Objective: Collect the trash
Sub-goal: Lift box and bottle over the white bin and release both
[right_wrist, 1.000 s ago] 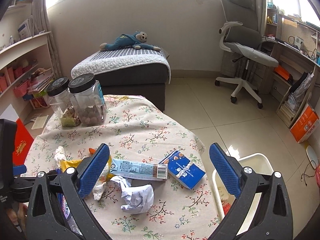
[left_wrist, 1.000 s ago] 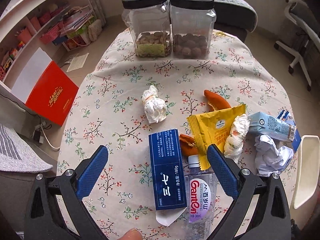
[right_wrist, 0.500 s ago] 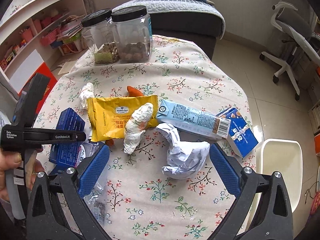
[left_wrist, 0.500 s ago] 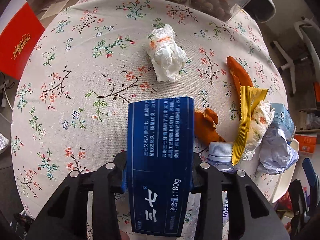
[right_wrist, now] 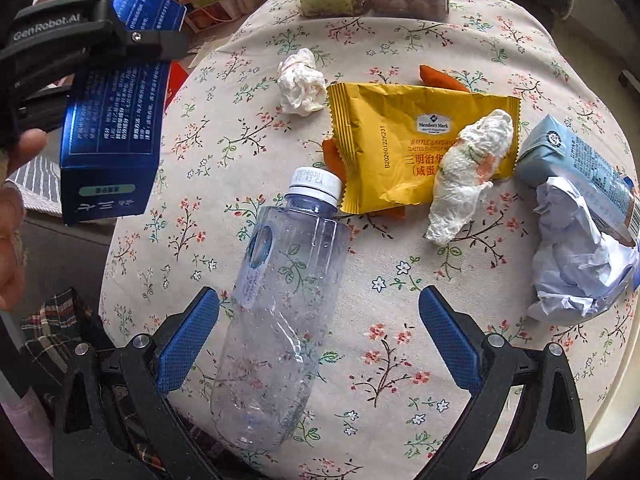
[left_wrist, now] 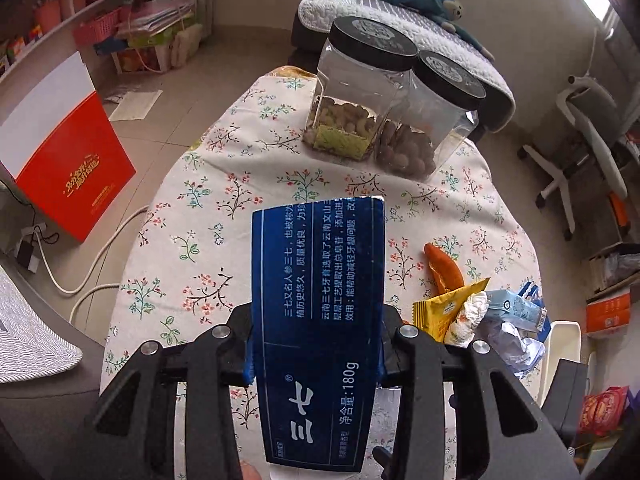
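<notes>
My left gripper (left_wrist: pixel 314 354) is shut on a dark blue toothpaste box (left_wrist: pixel 320 320), lifted off the floral tablecloth; the same box (right_wrist: pixel 112 132) shows at the upper left of the right wrist view. My right gripper (right_wrist: pixel 320 312) hangs open just above an empty clear plastic bottle (right_wrist: pixel 280 312) lying on the table, whose body runs between the blue pads without touching them. Beyond the bottle lie a yellow snack wrapper (right_wrist: pixel 408 136), two crumpled tissues (right_wrist: pixel 300 82) (right_wrist: pixel 468 176), orange peel (right_wrist: pixel 440 76), a light blue carton (right_wrist: pixel 580 168) and a ball of pale paper (right_wrist: pixel 580 264).
Two black-lidded plastic jars (left_wrist: pixel 360 92) (left_wrist: pixel 432 120) with nuts stand at the table's far edge. A white bin (left_wrist: pixel 560 348) sits beside the table on the right. A red and white box (left_wrist: pixel 68 160) and shelves are on the left, an office chair (left_wrist: pixel 592 136) on the right.
My left gripper closed on the blue box and raised it off the table. My right gripper dropped from a high room view down to just over the bottle.
</notes>
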The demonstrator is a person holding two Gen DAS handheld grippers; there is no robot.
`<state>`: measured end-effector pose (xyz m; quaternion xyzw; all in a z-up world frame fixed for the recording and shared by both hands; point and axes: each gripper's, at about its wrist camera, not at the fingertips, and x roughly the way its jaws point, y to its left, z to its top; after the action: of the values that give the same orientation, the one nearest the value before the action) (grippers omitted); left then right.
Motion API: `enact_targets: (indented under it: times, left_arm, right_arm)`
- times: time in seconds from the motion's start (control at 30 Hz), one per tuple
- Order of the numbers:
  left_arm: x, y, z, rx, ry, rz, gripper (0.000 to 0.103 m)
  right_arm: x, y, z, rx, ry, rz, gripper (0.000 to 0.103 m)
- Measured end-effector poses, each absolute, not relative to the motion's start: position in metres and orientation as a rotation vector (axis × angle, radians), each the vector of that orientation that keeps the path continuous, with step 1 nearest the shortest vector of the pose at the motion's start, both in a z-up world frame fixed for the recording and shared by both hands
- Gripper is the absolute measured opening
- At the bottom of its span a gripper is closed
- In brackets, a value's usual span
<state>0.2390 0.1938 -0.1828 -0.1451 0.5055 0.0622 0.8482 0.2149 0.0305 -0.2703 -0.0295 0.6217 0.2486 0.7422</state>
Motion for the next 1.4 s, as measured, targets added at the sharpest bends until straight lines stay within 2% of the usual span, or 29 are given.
enact_targets:
  times: [0.17,0.23,0.27,0.3,0.5,0.83,1.4]
  left_arm:
    - [0.238,0.208,-0.188,-0.347,1.082,0.132,0.04]
    - [0.236,0.211,-0.193,-0.359,1.094,0.135,0.04]
    - [0.236,0.212,-0.193,-0.362,1.094,0.137,0.04]
    - [0.235,0.213,-0.193,-0.361,1.088,0.14,0.04]
    - [0.229,0.207,-0.175,-0.347,1.011,0.12,0.04]
    - [0.221,0.183,-0.134,-0.31,0.838,0.089,0.04]
    - [0.209,0.108,-0.113,-0.181,0.577,0.165,0.04]
  right_arm:
    - [0.228,0.041,-0.295,-0.017,1.422,0.547,0.093]
    - [0.229,0.038,-0.295,-0.025,1.408,0.54,0.078]
    - [0.229,0.038,-0.292,-0.016,1.403,0.557,0.06]
    - [0.23,0.037,-0.29,-0.005,1.406,0.566,0.058]
    - [0.231,0.026,-0.253,0.027,1.281,0.59,0.057]
    - [0.241,-0.037,-0.159,0.113,0.885,0.483,0.057]
    - [0.227,-0.096,-0.121,0.056,0.529,0.145,0.058]
